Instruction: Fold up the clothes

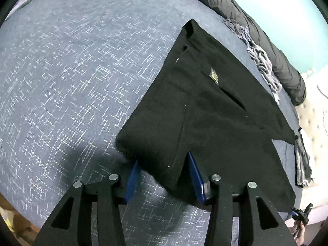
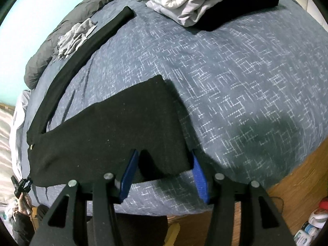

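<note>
Black trousers (image 1: 205, 110) lie flat on the blue patterned bedspread (image 1: 71, 71), waistband with a small label toward the far side. My left gripper (image 1: 162, 162) is open, its blue pads on either side of the trousers' near edge, cloth between them. In the right wrist view the trousers (image 2: 114, 127) spread to the left, one leg (image 2: 82, 47) stretching far up the bed. My right gripper (image 2: 164, 160) is open, its blue pads straddling the near corner of the other leg end.
A grey crumpled garment (image 2: 73, 37) and a dark rolled duvet (image 1: 256, 30) lie along the far edge. A stack of folded white and black clothes (image 2: 209, 2) sits at the top right. The wooden floor (image 2: 297, 176) shows beyond the bed's edge.
</note>
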Tool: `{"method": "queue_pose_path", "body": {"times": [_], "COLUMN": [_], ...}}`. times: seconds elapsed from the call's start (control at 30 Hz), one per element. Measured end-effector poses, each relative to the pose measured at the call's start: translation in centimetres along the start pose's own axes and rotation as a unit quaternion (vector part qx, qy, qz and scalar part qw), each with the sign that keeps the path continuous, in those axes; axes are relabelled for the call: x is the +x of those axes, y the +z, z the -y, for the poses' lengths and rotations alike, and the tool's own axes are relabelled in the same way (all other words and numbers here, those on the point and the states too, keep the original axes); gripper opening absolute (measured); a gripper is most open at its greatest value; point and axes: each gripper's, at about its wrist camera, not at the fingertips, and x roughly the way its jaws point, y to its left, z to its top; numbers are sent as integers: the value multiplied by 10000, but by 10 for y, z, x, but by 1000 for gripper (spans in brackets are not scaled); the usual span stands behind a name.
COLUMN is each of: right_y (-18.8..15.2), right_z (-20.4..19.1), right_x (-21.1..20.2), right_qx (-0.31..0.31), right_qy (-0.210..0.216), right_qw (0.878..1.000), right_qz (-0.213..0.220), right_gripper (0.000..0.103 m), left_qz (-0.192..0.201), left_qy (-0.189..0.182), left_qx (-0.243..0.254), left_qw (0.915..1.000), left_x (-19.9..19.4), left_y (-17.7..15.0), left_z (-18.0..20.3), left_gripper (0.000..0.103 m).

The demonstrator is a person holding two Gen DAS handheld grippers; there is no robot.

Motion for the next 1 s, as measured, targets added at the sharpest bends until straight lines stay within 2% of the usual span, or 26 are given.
{"method": "queue_pose_path", "body": {"times": [0.37, 0.53, 0.63, 0.67, 0.7, 0.77, 0.87, 1.0], "right_y": [-11, -10, -6, -5, -4, -3, 0, 9], "right_z": [1, -1, -2, -3, -5, -7, -14, -23], "right_x": [-1, 5, 9, 9, 8, 5, -3, -16], "right_qx": [511, 661, 767, 773, 756, 721, 557, 393], "right_qy": [37, 41, 14, -19, -65, -153, -142, -104], "right_qw": [9987, 9978, 9971, 9970, 9971, 9972, 9980, 9983], "right_qz": [-62, -73, -19, 15, 51, 122, 260, 428], "right_gripper": [53, 53, 51, 40, 33, 15, 8, 6], "left_qz": [6, 5, 12, 10, 9, 31, 124, 283], "left_qy": [-3, -18, -48, -70, -93, -146, -152, -201], "left_qx": [23, 23, 49, 48, 48, 74, 171, 256], "left_qw": [10000, 10000, 10000, 10000, 9999, 9999, 9997, 9991], "left_x": [2, 3, 2, 2, 2, 0, -6, -16], "left_y": [6, 8, 9, 9, 9, 10, 12, 18], "left_z": [-2, -3, -1, -1, -1, 0, 4, 12], "left_gripper": [47, 43, 37, 33, 28, 24, 20, 17]}}
